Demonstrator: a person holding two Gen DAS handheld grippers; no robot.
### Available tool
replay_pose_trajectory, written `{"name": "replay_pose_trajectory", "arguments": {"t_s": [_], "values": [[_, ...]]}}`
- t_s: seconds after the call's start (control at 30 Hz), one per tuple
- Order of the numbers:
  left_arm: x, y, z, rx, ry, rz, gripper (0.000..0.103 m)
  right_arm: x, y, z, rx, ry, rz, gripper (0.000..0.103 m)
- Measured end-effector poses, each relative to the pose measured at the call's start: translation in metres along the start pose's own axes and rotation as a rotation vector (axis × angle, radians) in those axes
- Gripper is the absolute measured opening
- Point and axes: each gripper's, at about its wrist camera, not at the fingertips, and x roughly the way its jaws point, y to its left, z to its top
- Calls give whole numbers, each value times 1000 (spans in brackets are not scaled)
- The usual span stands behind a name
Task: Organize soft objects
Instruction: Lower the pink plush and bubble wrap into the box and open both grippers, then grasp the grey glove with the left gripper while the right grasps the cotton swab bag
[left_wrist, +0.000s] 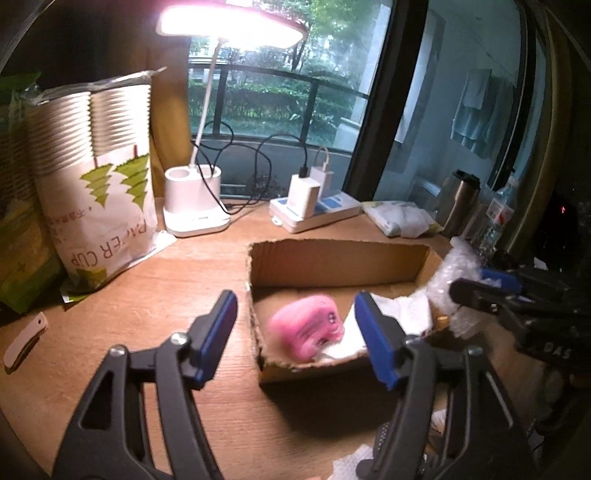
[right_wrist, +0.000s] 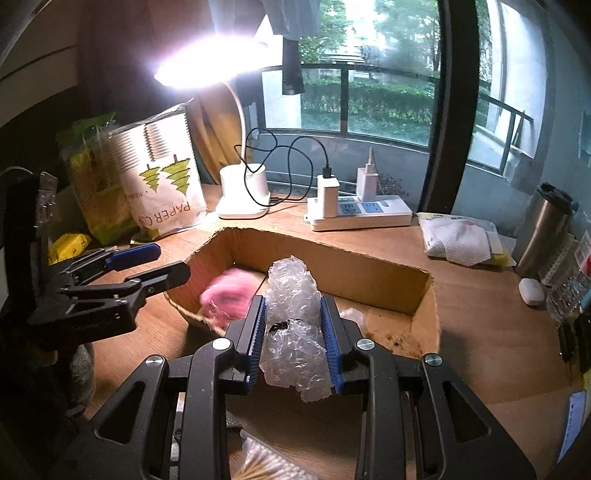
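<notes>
Bubble wrap (right_wrist: 293, 325): a crumpled clear wad, pinched between the blue pads of the right gripper (right_wrist: 294, 334), held above the near edge of the cardboard box (right_wrist: 332, 264).
Right gripper: clamped on the bubble wrap; in the left wrist view it shows at the right edge (left_wrist: 491, 284) with the wad (left_wrist: 456, 271) beside it.
Left gripper (left_wrist: 295, 332): fingers spread wide with nothing between them, hovering over the desk (left_wrist: 184, 280) at the box's near left corner; seen from the right wrist camera it sits at the left (right_wrist: 162, 264), beside the box.
Pink toy (left_wrist: 308, 328): fuzzy and blurred, lying inside the box (left_wrist: 332, 258) by its left wall.
White tissue (left_wrist: 399, 306): crumpled in the box, to the right of the pink toy.
Box: open-topped, shallow, torn edges, resting on the wooden desk.
Behind the box: a lit desk lamp (left_wrist: 194, 201), a power strip (left_wrist: 317, 210) with chargers plugged in, and a bag of paper cups (left_wrist: 99, 177) at the left.
Far right: a steel tumbler (right_wrist: 543, 229) and a pack of wipes (right_wrist: 461, 238).
</notes>
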Motion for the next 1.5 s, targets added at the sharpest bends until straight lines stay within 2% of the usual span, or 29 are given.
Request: {"name": "replay_pose_trajectory", "arguments": {"t_s": [0.4,0.8,0.83,0.93,0.97,1.5], "values": [[-17,32,-2,-56,-21,41,68,34,27,26,-36,1,57,32],[-21,56,-7,-101,-18,72,69,59,56,33,-58,28,142,33],[-23,57,-7,-104,-20,74,69,59,58,33,-62,26,146,34],[-26,58,-8,-105,-26,78,69,56,63,33,-73,16,161,49],[-28,58,-8,-105,-28,78,69,54,64,33,-72,13,166,51],[-54,25,-18,-62,-66,56,69,4,50,12,-51,-47,112,51]]}}
